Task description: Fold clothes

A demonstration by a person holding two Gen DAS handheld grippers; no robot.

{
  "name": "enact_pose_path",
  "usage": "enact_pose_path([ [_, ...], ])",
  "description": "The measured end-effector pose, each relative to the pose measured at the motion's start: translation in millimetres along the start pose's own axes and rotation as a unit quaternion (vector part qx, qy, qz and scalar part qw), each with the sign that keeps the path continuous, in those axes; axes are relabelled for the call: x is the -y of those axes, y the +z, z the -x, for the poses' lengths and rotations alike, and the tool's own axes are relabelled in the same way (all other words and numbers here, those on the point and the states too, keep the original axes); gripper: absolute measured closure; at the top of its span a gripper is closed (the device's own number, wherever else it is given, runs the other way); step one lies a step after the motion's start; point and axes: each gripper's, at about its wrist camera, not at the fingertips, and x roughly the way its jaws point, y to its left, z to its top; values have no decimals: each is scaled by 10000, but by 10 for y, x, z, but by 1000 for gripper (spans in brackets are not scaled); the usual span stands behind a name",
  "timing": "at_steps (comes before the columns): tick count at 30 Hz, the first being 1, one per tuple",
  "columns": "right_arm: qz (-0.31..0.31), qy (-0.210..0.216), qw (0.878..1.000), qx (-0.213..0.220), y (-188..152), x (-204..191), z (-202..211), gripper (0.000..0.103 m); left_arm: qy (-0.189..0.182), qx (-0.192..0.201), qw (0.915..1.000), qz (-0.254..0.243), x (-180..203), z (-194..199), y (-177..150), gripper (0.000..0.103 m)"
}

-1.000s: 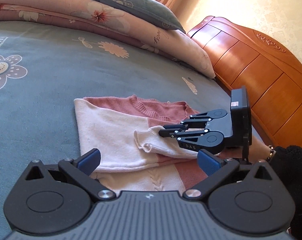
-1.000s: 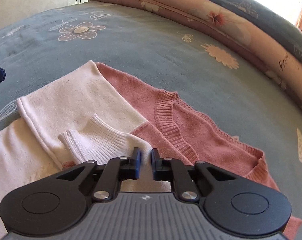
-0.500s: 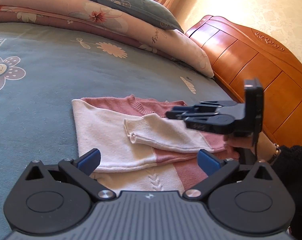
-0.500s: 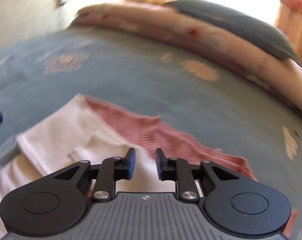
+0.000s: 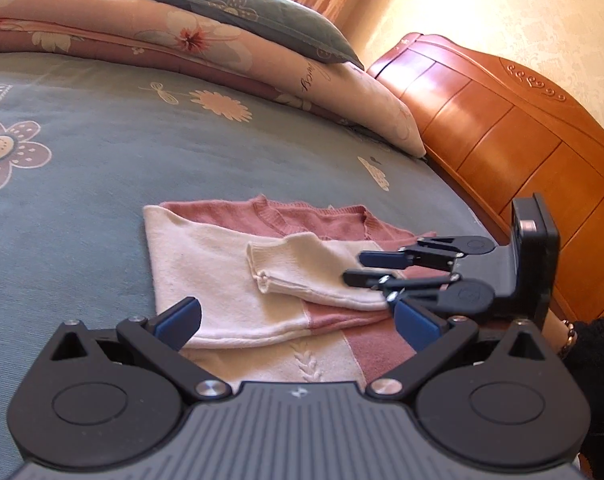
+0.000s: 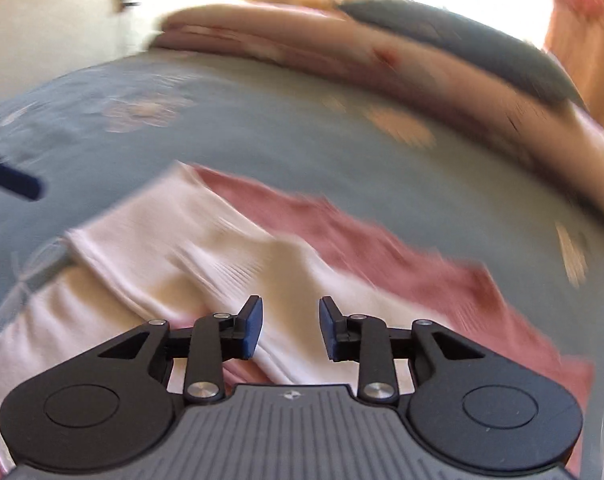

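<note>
My right tool (image 6: 291,326) has just been opening: jaws partly apart, nothing between them, hovering over the cream sleeve (image 5: 302,266) at its 12 o'clock, not touching. My left tool (image 5: 298,316) is wide open and empty. The pink-and-cream sweater (image 5: 230,280) lies part-folded on the bed (image 5: 142,160), sleeve across it.

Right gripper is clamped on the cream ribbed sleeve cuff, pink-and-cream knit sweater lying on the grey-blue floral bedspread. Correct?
Not quite. The right gripper is not clamped: its jaws have just been opening and stand apart, clear of the cream ribbed sleeve cuff, as the right wrist view shows. The pink-and-cream knit sweater does lie on the grey-blue floral bedspread.
</note>
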Motion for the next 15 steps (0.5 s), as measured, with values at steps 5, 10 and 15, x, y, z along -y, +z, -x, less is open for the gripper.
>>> enact_pose_path([
  [5,916,60,9953,-298,62,-454,-370,69,58,86,9998,162,-105,64,32,1],
  [10,998,-49,9947,-239,22,-518,-414,90,-3,128,9998,162,-102,77,46,1],
  [15,1008,488,9935,-226,-56,-426,-191,77,5,89,9999,95,-58,50,42,1],
])
